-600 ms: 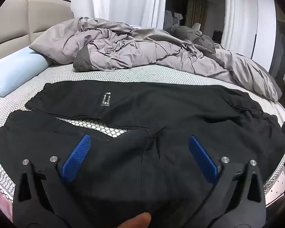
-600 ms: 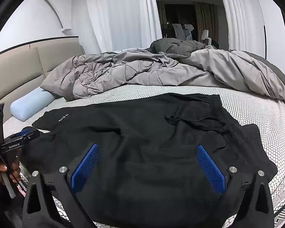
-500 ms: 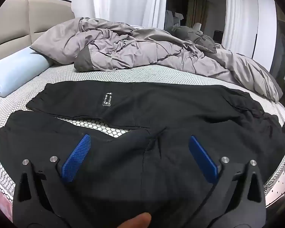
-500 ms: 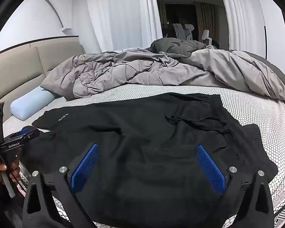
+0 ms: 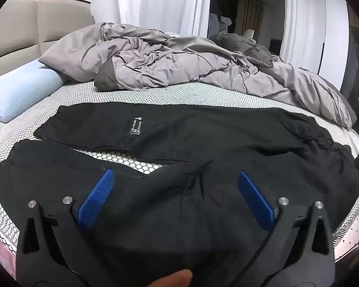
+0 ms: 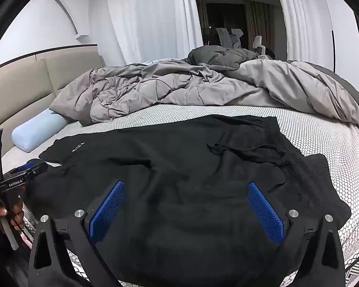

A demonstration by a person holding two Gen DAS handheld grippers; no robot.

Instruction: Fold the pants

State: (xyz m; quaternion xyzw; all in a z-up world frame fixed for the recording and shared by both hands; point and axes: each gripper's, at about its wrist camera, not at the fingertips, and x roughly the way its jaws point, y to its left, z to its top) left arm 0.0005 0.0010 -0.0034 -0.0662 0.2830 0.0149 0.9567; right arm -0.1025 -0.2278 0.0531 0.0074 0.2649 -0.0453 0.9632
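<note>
Two grippers hover with jaws spread wide and nothing between them: the left gripper (image 5: 174, 186) above the crotch of the black pants (image 5: 203, 138), the right gripper (image 6: 185, 198) above the waist. Pants lie flat along the bed's (image 5: 203, 95) near edge, legs toward the blue pillow (image 5: 19, 93).

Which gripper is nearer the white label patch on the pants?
Left. The left gripper, open, hangs over the crotch with the label patch just ahead on the far leg. The right gripper, open, is over the waist end, farther off.
</note>
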